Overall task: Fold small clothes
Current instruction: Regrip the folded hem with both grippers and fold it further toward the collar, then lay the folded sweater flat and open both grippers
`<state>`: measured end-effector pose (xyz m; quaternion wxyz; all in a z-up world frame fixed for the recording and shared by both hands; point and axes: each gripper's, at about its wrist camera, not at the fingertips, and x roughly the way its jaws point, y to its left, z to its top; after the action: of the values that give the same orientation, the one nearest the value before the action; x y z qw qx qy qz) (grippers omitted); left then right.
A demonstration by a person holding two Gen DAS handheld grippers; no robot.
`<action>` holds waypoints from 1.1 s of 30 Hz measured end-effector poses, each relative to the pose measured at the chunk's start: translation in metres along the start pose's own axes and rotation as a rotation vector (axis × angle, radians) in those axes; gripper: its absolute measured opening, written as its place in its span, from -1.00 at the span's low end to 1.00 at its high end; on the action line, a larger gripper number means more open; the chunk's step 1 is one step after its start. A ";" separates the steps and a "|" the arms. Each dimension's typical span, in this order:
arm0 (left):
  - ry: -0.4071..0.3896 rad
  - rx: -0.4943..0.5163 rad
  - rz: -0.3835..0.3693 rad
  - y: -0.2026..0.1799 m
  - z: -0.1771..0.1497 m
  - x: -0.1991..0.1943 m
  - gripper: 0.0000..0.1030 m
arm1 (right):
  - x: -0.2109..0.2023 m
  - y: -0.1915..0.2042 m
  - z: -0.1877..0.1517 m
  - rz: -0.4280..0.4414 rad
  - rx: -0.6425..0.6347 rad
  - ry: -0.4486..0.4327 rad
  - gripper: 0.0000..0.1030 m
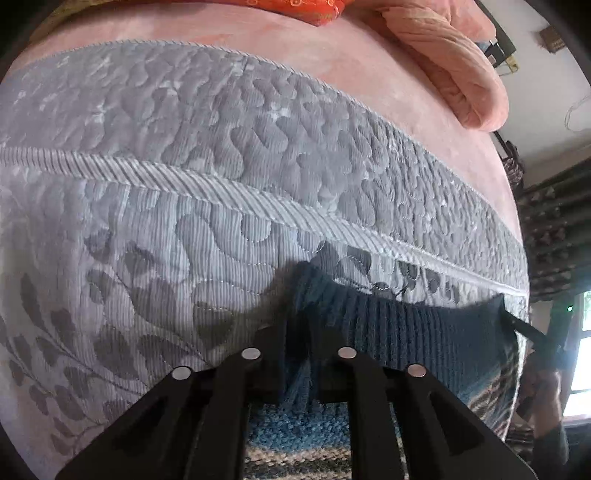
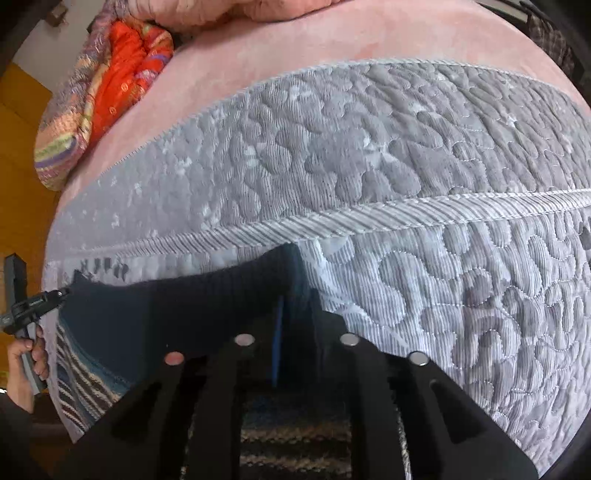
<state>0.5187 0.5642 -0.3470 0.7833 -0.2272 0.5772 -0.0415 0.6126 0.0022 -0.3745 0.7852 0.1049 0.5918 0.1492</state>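
Left wrist view: the left gripper has its jaws pinched on the ribbed dark-blue hem of a knit sweater, at that hem's left corner. The hem stretches taut to the right, where the right gripper pinches the other corner; a hand holding that tool shows at the frame edge. Below the hem the knit turns lighter blue, then to beige and dark stripes. The sweater is held up in front of a bed, its top edge against the grey quilted mat with its leaf pattern and ribbed piping. Beyond the mat lies a pink sheet, with a rolled peach blanket at the far right and an orange-red cloth at the top.

Right wrist view: the right gripper has its jaws closed on the sweater at the hem's right corner, a strip of blue showing between them. The dark hem runs left to the left gripper, whose jaws also clamp the fabric, with the hand on its handle below. Striped knit hangs under the hem at lower left. The same mat fills the frame behind, the sheet beyond it, and a red and multicoloured quilt is bunched at upper left.
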 end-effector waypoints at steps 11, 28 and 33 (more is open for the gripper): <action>0.009 0.010 -0.063 -0.009 -0.033 0.002 -0.79 | -0.017 -0.026 -0.054 0.184 0.096 0.004 -0.93; -0.011 0.113 -0.189 -0.011 -0.108 -0.052 -0.75 | -0.068 0.029 -0.132 0.255 0.043 0.009 -0.74; 0.010 0.203 -0.295 -0.018 -0.167 -0.085 -0.74 | -0.115 0.044 -0.197 0.305 0.024 -0.023 -0.74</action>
<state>0.3399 0.5247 -0.3034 0.7848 -0.2291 0.5342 -0.2149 0.3894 -0.0001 -0.3109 0.7588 0.2048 0.5617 0.2584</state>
